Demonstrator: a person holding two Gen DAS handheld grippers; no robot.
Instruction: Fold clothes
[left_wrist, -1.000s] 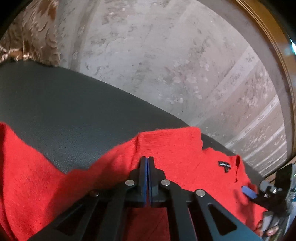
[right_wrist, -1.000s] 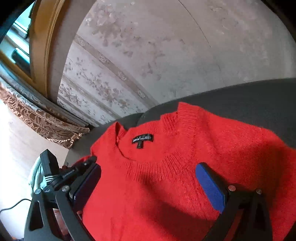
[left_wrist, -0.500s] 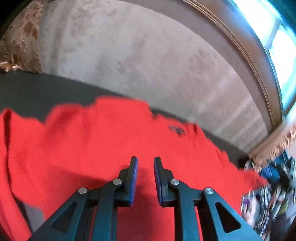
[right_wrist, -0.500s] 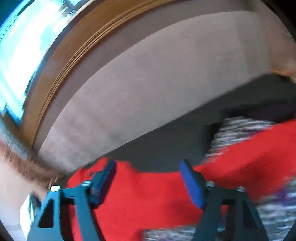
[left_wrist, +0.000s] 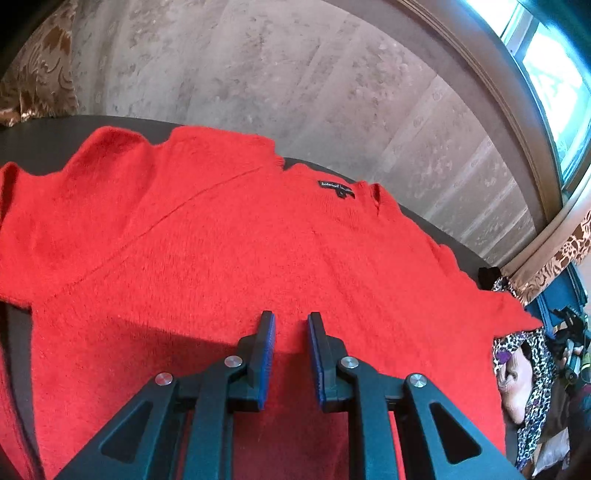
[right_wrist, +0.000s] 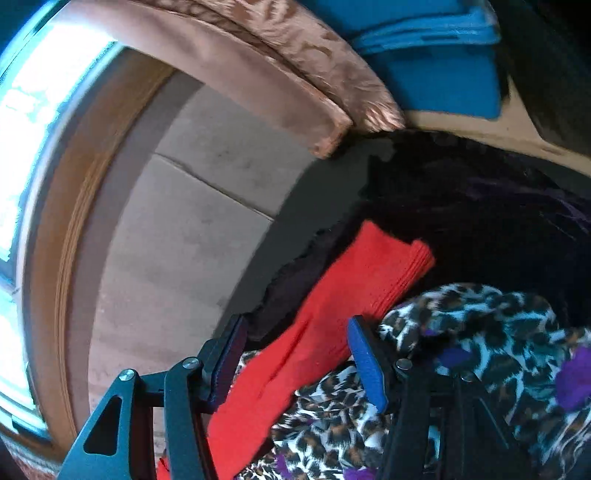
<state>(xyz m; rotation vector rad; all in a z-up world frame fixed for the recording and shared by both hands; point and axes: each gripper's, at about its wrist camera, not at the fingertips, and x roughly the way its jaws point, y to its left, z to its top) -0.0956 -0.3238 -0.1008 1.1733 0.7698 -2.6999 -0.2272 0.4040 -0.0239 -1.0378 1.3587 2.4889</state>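
Pale patterned wallpaper (left_wrist: 314, 81) rises behind a dark, leather-like surface (left_wrist: 44, 136), on which a fuzzy red knitted sweater (left_wrist: 221, 240) is spread flat, its black neck label (left_wrist: 337, 185) turned upward. Above the sweater's body the left gripper (left_wrist: 290, 325) is seen with its blue-padded fingers parted, nothing held. The right gripper (right_wrist: 295, 328) is spread wide over the sweater's red sleeve (right_wrist: 332, 306), which is draped across a leopard-print garment (right_wrist: 480, 332); nothing is clamped.
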